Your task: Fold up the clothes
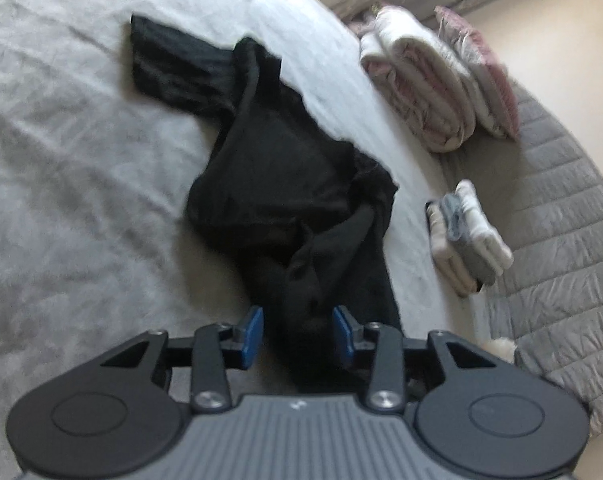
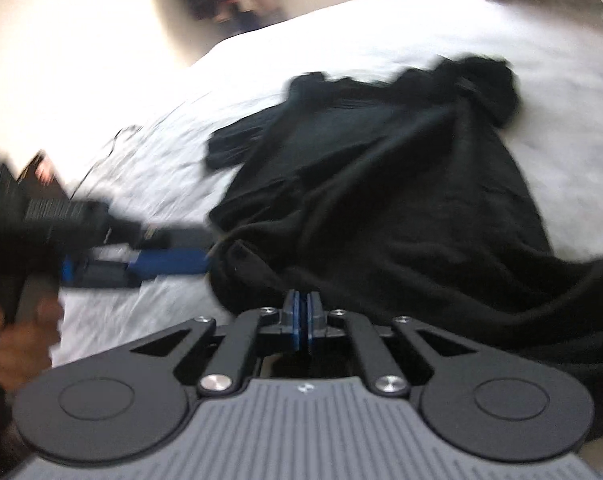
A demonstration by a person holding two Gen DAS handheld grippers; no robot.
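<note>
Our left gripper [image 1: 297,332] stands with its blue pads apart, a dark strip of the garment [image 1: 289,184] running between them; whether the pads touch the cloth we cannot tell. Our right gripper [image 2: 302,322] is clenched, pads pressed together at the near hem of the garment [image 2: 381,184]; whether cloth is pinched between them we cannot tell.

From largest to smallest: the bed [image 1: 61,160], covered in pale wrinkled sheet, fills the left wrist view from 6 o'clock round to 12. A grey quilted cover [image 1: 561,240] curves along its edge at 3 to 4 o'clock. The black garment lies crumpled across the middle of the bed, one sleeve reaching toward 11 o'clock, its lower end trailing to 6 o'clock between our left pads. Folded bedding [image 1: 421,80], white and pink, sits at 1 to 2 o'clock. A small stack of folded clothes [image 1: 465,236] rests at 3 o'clock, near the garment but apart from it.

In the right wrist view, the left gripper [image 2: 169,262] enters from 9 o'clock, its tips at the garment's edge, with a hand [image 2: 17,340] behind it at 8 o'clock.
</note>
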